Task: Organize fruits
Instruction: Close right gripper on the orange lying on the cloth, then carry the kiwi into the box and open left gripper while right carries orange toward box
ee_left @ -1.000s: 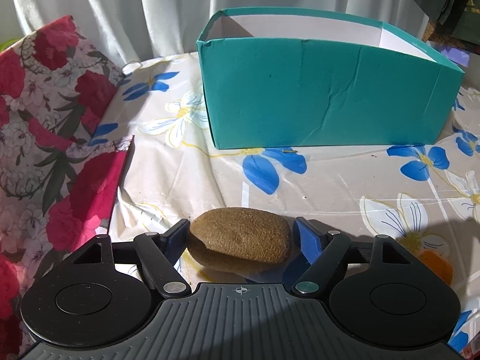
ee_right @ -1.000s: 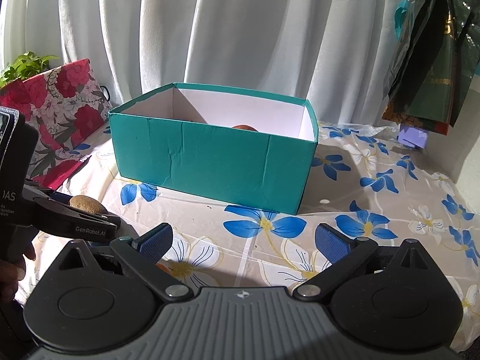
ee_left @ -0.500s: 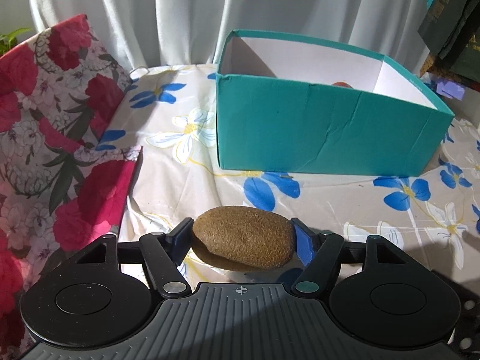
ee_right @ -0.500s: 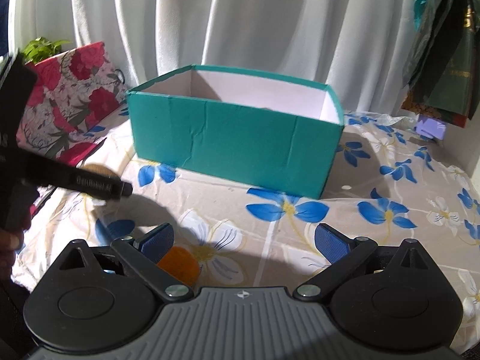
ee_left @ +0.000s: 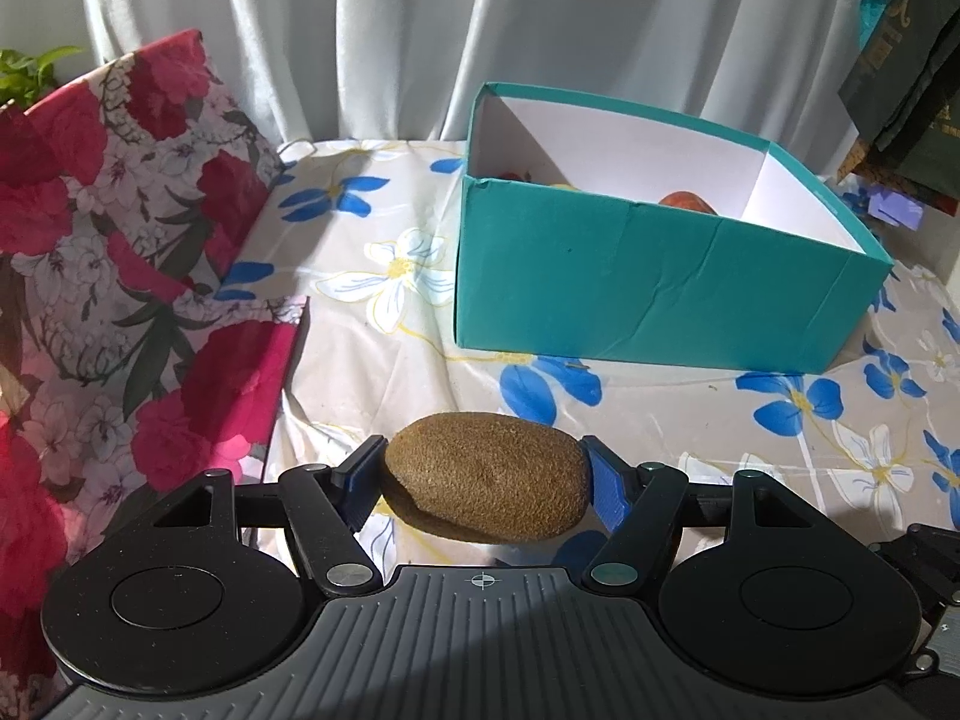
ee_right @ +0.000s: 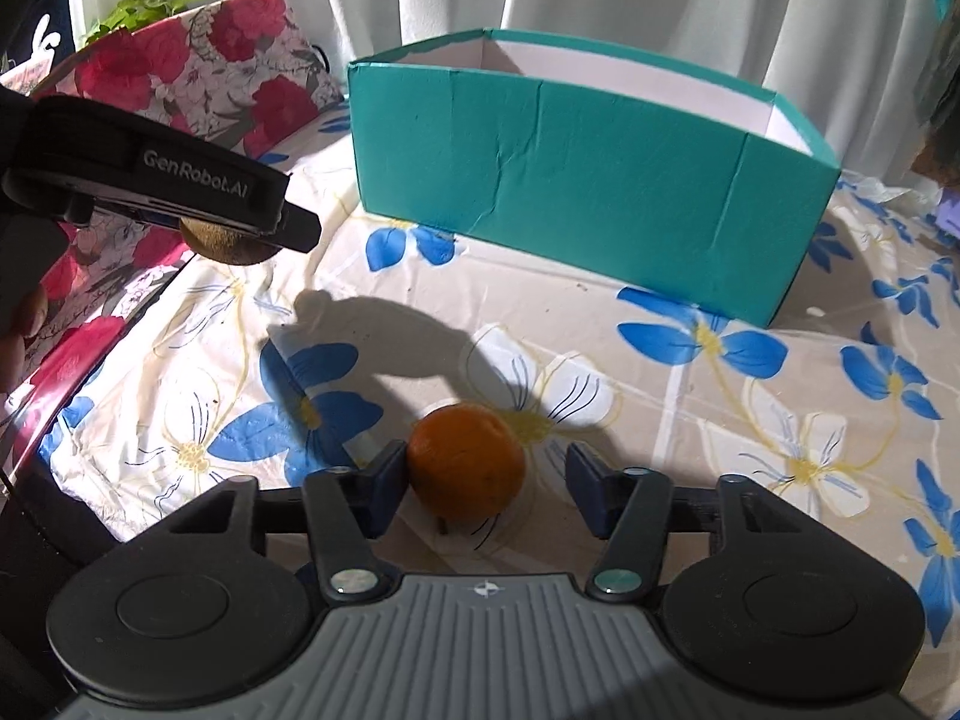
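A brown kiwi (ee_left: 486, 477) hangs above the flowered tablecloth, and my left gripper (ee_left: 483, 471) is shut on it, a blue pad on each end. In the right wrist view the same kiwi (ee_right: 222, 249) shows under that gripper's black finger (ee_right: 198, 177), left of the box. A teal box (ee_left: 648, 276) with a white inside stands further back, and a reddish fruit (ee_left: 687, 201) peeks over its wall. An orange (ee_right: 465, 462) lies on the cloth between the jaws of my right gripper (ee_right: 483, 474). These jaws are closing: the left pad touches the orange, the right pad stands apart.
A red floral cushion (ee_left: 120, 240) lines the table's left edge. White curtains hang behind the teal box (ee_right: 570, 180). Dark bags (ee_left: 900, 60) hang at the far right. A green plant (ee_right: 144, 6) shows at the back left.
My left gripper has risen with the kiwi, so the box's inside now shows. My right gripper has dropped down around the orange and its jaws have narrowed.
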`<state>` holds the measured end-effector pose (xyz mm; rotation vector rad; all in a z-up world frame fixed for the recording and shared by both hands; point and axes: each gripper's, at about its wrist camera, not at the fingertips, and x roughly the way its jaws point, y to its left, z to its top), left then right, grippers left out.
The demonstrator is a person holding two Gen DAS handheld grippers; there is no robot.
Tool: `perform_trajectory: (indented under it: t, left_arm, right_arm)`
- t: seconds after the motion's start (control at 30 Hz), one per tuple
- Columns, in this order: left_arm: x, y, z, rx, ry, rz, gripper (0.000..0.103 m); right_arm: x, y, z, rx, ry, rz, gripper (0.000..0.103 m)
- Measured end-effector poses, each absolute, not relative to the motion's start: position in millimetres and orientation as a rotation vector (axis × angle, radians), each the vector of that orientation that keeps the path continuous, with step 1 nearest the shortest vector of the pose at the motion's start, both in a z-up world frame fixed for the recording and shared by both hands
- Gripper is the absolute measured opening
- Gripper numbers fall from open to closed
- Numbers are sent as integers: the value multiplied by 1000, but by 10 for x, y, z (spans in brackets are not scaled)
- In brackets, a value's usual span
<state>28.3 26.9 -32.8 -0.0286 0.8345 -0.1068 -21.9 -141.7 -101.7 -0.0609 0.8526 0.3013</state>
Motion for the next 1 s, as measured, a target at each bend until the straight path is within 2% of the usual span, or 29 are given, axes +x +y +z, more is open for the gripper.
perform_trajectory:
  t: [0.13, 1.0]
  left_arm:
    - [276, 275, -337, -30, 842, -110, 74]
    - [466, -257, 220, 46, 755, -133, 74]
  right_arm:
    - [-215, -1396, -1044, -52, 848, 316, 40]
    - [-34, -2176, -431, 84, 638, 76, 39]
